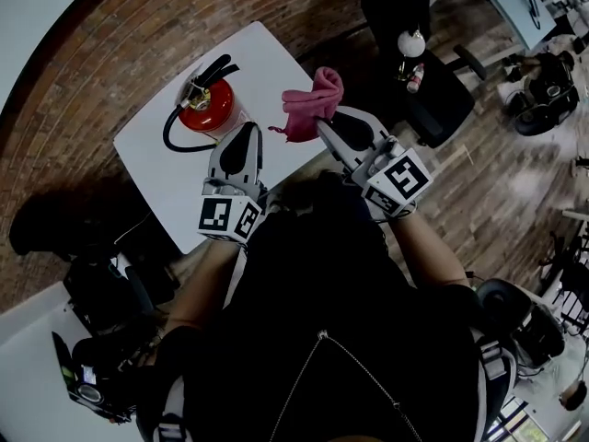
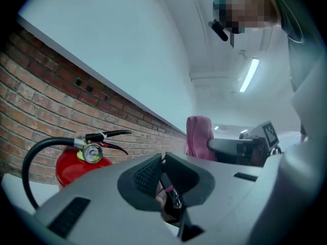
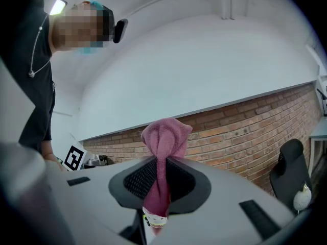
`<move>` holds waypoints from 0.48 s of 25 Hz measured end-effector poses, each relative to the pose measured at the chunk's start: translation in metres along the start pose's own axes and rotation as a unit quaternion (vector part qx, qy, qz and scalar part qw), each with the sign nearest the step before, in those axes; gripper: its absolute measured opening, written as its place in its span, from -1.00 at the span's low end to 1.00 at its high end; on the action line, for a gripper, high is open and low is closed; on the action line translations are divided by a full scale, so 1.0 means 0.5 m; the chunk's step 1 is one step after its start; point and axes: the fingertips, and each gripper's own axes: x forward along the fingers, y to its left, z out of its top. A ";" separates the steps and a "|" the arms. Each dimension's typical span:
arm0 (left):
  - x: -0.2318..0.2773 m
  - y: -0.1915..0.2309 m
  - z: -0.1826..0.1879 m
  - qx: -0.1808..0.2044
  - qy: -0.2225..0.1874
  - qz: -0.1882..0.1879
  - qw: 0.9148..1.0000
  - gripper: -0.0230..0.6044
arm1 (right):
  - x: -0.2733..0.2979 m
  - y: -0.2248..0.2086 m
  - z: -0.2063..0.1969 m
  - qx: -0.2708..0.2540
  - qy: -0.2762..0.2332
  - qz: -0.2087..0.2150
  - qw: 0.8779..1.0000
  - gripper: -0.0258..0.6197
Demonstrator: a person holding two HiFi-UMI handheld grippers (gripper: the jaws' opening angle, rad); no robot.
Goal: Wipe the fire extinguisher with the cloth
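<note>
The fire extinguisher (image 1: 208, 105) stands upright on the white table (image 1: 267, 58), toward its far left part. It has a red body and a black lever on top, and its black hose (image 1: 173, 137) loops out to the left and back. From my left gripper's camera I can see the pressure gauge (image 2: 92, 153) below the lever, with a brick wall (image 2: 46, 96) behind.

The pink cloth (image 1: 313, 105) is up in the air to the right of the extinguisher and clear of it, over the table's near right edge. My right gripper (image 1: 322, 125) has it — the jaws are clamped on the cloth's middle. A bunched knot of fabric stands above the pads, and a tail with a small label hangs down between them.

My left gripper (image 1: 247, 129) is on the near side of the extinguisher with its tip just beside the red body. In its own view the extinguisher sits off to the left of the jaws, not between them. Those jaws are drawn together at the tips and hold nothing.

Both grippers sit side by side in front of me, each with its marker cube toward my body. Beyond the table's right corner there is a black office chair (image 1: 433, 95) on a wooden floor (image 1: 497, 187).
</note>
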 end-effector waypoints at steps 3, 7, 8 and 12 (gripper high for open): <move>0.033 -0.026 -0.003 0.011 -0.001 -0.002 1.000 -0.82 | -0.013 -0.044 0.009 0.001 -0.011 0.008 1.000 -0.71; 0.107 -0.034 -0.025 0.011 0.002 0.023 1.000 -0.82 | -0.012 -0.132 0.019 0.000 -0.026 0.036 0.999 -0.71; 0.131 -0.034 -0.034 0.004 0.002 0.033 0.999 -0.82 | -0.011 -0.160 0.023 0.004 -0.029 0.049 0.998 -0.71; 0.236 -0.058 -0.049 -0.021 -0.009 0.070 0.997 -0.82 | -0.023 -0.286 0.052 0.029 -0.033 0.104 0.994 -0.71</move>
